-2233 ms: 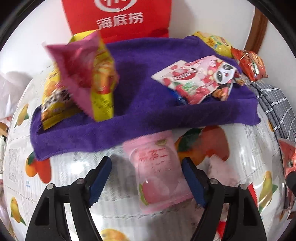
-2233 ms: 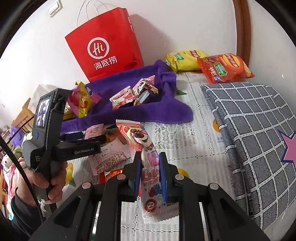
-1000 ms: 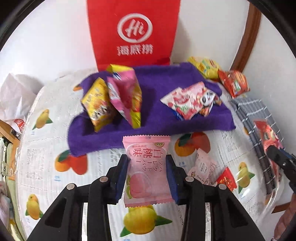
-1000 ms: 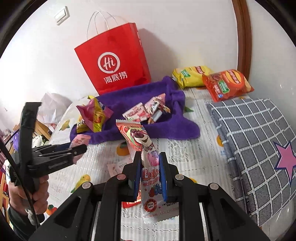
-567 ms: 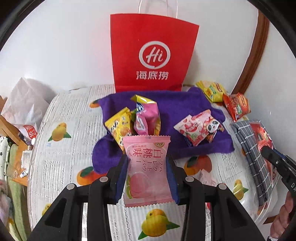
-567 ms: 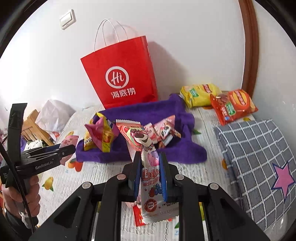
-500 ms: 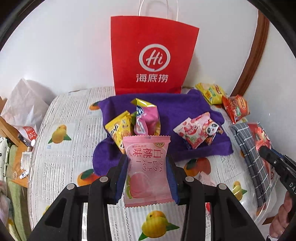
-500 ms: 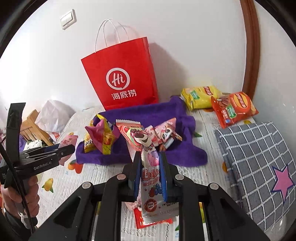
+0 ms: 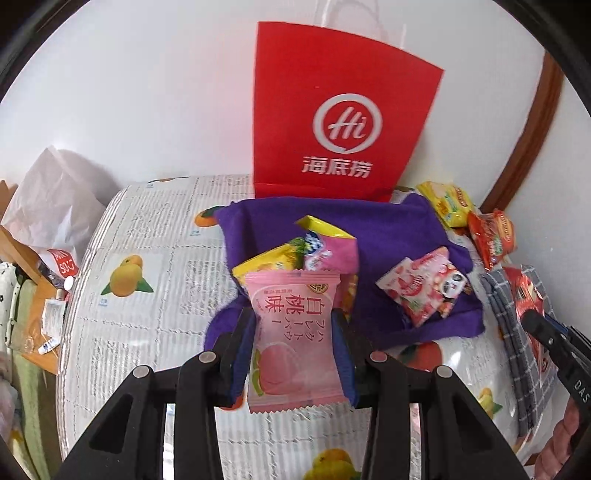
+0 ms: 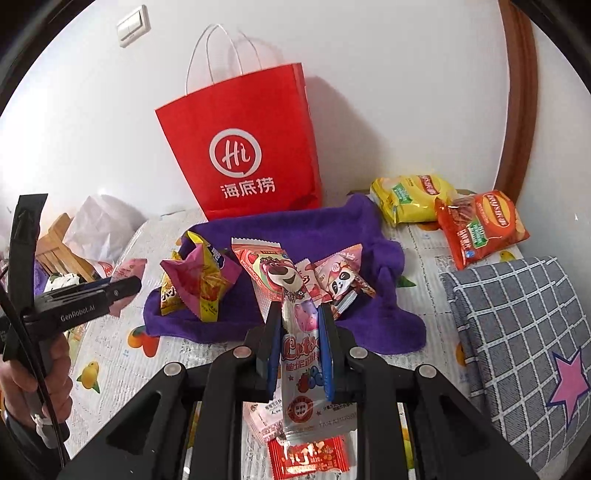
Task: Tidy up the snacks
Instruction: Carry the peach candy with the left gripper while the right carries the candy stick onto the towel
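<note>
Since a second ago you lifted both packets: left hand-held gripper [image 9: 291, 350] clamps the pink packet [image 9: 293, 332], right hand-held gripper [image 10: 299, 347] clamps the strawberry packet [image 10: 295, 332], both now facing the purple cloth [image 10: 295, 225].

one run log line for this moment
left gripper: shut on pink peach packet | right gripper: shut on bear wafer stick | above purple towel

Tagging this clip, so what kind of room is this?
Probably a home room: a table under a fruit-print cover, a wall switch, a red paper bag and snacks piled on a purple towel.

left gripper [image 9: 295, 354] clamps a pink peach snack packet [image 9: 293, 332] above the purple towel [image 9: 388, 236]
</note>
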A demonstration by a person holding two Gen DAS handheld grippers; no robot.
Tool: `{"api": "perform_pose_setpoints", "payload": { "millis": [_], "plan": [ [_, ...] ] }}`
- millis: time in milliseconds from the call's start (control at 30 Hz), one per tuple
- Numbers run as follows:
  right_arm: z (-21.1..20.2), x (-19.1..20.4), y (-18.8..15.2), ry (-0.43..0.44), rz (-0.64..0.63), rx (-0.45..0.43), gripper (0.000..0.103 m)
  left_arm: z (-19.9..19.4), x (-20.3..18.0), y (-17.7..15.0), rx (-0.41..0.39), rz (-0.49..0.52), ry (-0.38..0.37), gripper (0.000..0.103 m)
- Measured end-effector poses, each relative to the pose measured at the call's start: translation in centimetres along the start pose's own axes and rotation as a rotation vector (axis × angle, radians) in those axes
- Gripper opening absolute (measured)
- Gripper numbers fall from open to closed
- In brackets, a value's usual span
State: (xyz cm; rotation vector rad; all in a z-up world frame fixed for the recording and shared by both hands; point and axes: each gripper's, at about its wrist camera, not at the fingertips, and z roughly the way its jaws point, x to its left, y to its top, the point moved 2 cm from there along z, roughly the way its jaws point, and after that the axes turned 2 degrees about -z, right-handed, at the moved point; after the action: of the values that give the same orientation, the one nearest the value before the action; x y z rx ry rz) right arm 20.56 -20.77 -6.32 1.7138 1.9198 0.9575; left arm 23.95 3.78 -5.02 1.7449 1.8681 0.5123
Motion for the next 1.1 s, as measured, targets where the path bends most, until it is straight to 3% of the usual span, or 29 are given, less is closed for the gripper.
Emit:
{"api": "perform_pose_setpoints", "payload": {
  "millis": [267,667,1100],
  "plan": [
    [3.4,0.1,-0.2,0.000,-0.008,0.049,0.018,3.1,0.6,0.8,0.029,-0.012,-0.012,0.038],
    [6.8,-1.9,0.5,-0.020,0.007,0.073,0.018,6.3,-2.0,2.3,0.048,0.015,-0.073,0.038],
    [9.5,-2.6,1.3,-0.003,0.012,0.091,0.018,9.1,-3.7,2.7,0.081,0.029,-0.087,0.038]
  ]
}}
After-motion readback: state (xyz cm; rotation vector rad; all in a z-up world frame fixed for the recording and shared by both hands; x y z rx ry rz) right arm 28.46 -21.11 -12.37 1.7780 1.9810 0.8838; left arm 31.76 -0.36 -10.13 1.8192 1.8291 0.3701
